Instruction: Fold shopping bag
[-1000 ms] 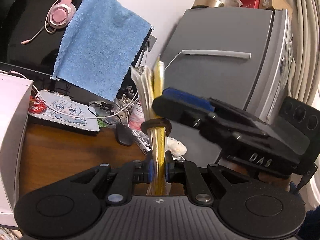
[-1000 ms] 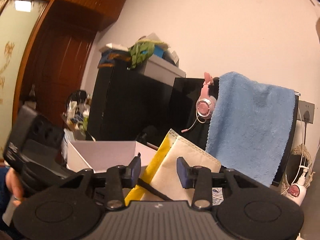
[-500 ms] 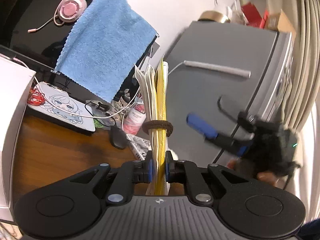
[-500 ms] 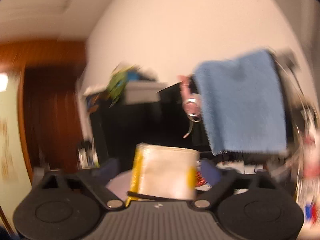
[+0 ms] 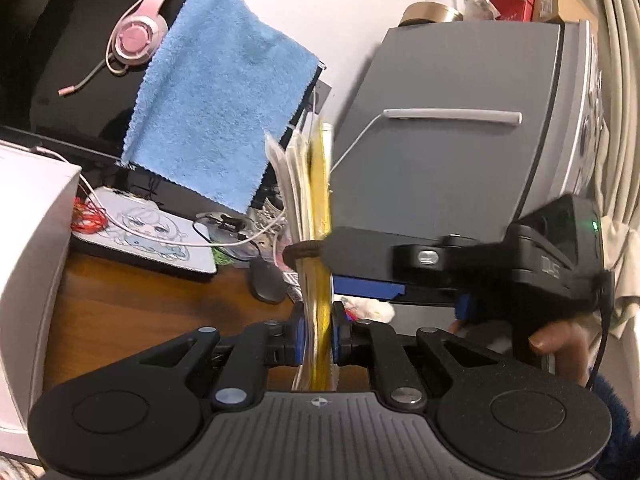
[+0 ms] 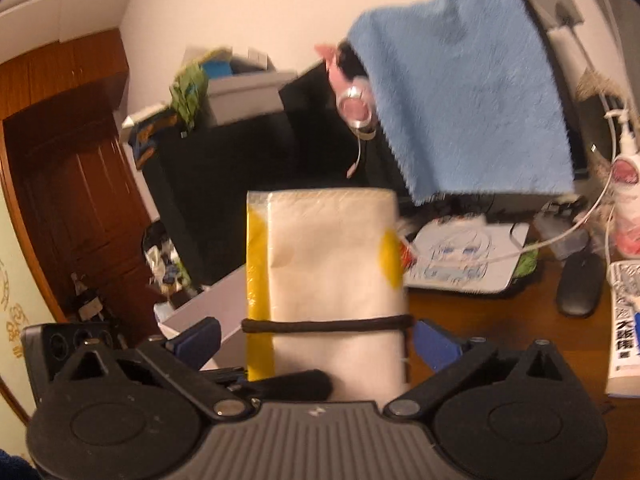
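Grey cabinet (image 5: 452,152): tallest thing in the left wrist view, standing at the right behind the folded bag; a pale handle bar runs across its front; boxes and a gold-lidded jar sit on top.
Bench (image 5: 160,300): brown wooden top carrying a white box at the left edge, a printed mouse pad, white cables and a dark mouse (image 6: 580,284).
Blue towel (image 5: 220,104): draped over the top corner of a black monitor; a pink headset (image 5: 138,36) hangs on the same monitor just beside it.
Shopping bag (image 6: 332,280): folded into a flat cream and yellow packet, held upright above the bench; seen edge-on in the left wrist view (image 5: 312,216), broad face on in the right wrist view.
Band (image 6: 324,325): a dark elastic loop wrapped once around the lower part of the packet; lying level across its cream face.
Left claw (image 5: 317,336): nearly closed; its blue pads (image 5: 299,338) press on both faces of the packet's lower edge, below the band.
Right claw (image 6: 316,344): jaws opening, spread wider than the packet; its blue fingertips (image 6: 434,346) stand apart from the packet's side edges, the packet between them at band height; nothing gripped.
Right hand (image 5: 560,350): fingers curled around the right claw's handle, lower right of the left wrist view.
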`<move>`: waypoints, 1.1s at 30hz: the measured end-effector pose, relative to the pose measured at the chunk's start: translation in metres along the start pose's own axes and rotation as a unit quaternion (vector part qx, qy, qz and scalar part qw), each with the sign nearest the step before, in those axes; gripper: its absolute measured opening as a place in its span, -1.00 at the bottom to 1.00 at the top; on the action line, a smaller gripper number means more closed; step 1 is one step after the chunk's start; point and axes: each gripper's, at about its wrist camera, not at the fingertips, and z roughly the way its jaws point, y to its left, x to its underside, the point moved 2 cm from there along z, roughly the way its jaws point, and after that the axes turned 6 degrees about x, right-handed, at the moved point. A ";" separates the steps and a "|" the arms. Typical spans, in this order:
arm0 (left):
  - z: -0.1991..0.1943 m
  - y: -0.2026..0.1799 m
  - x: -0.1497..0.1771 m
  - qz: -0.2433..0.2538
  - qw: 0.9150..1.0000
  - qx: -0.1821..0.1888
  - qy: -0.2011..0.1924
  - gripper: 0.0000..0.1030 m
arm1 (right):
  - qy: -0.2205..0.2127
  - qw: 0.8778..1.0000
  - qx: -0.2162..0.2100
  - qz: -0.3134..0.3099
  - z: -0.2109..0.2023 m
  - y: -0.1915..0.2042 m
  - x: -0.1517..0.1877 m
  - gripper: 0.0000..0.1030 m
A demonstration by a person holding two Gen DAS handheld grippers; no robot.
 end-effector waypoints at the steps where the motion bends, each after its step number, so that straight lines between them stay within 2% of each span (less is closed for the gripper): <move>1: -0.001 0.002 0.002 -0.003 1.000 0.006 0.000 -0.77 | 0.005 1.000 0.005 -0.001 0.004 0.000 0.000 1.00; 5: -0.002 0.002 0.003 0.001 1.000 0.005 -0.002 -0.76 | 0.024 1.000 0.010 -0.005 0.015 -0.002 0.001 0.98; 8: 0.001 0.007 0.003 -0.003 1.000 -0.004 0.003 -0.72 | 0.030 0.999 0.004 -0.009 0.021 -0.004 0.002 0.75; 10: 0.003 0.008 0.002 -0.004 1.000 -0.009 0.009 -0.66 | 0.036 0.999 0.008 -0.011 0.024 -0.004 0.003 0.72; 12: 0.005 0.008 0.000 -0.003 1.000 -0.015 0.014 -0.33 | 0.041 0.999 0.014 -0.018 0.027 -0.003 0.002 0.68; 14: 0.003 0.005 -0.002 0.003 1.000 -0.017 0.009 -0.16 | 0.043 0.999 0.020 -0.024 0.029 -0.002 0.000 0.63; 16: 0.000 0.001 -0.004 0.006 1.000 -0.018 0.011 0.17 | 0.043 0.998 0.030 -0.034 0.031 -0.006 -0.010 0.63; 18: -0.004 -0.002 -0.007 0.009 1.000 -0.021 0.019 0.23 | 0.048 0.997 0.040 -0.043 0.035 -0.015 -0.024 0.63; 20: -0.006 -0.006 -0.010 0.010 0.998 -0.043 0.037 0.36 | 0.074 0.994 0.054 -0.062 0.045 -0.027 -0.041 0.64; 22: -0.011 -0.010 -0.012 0.010 0.996 -0.082 0.046 0.74 | 0.120 0.986 0.067 -0.093 0.060 -0.035 -0.053 0.64; 24: -0.017 -0.013 -0.015 0.013 0.994 -0.105 0.041 0.83 | 0.181 0.975 0.068 -0.111 0.080 -0.044 -0.057 0.64; 25: -0.021 -0.014 -0.017 0.016 0.994 -0.106 0.036 0.84 | 0.210 0.968 0.070 -0.122 0.090 -0.047 -0.055 0.64; 29: -0.028 -0.010 -0.024 -0.001 0.993 -0.101 0.060 0.84 | 0.315 0.929 0.089 -0.172 0.130 -0.052 -0.040 0.64; 31: -0.028 -0.007 -0.024 0.007 0.989 -0.133 0.069 0.84 | 0.349 0.910 0.098 -0.200 0.146 -0.052 -0.030 0.64; 33: -0.029 -0.002 -0.024 0.003 0.986 -0.153 0.071 0.83 | 0.371 0.898 0.098 -0.218 0.156 -0.051 -0.023 0.64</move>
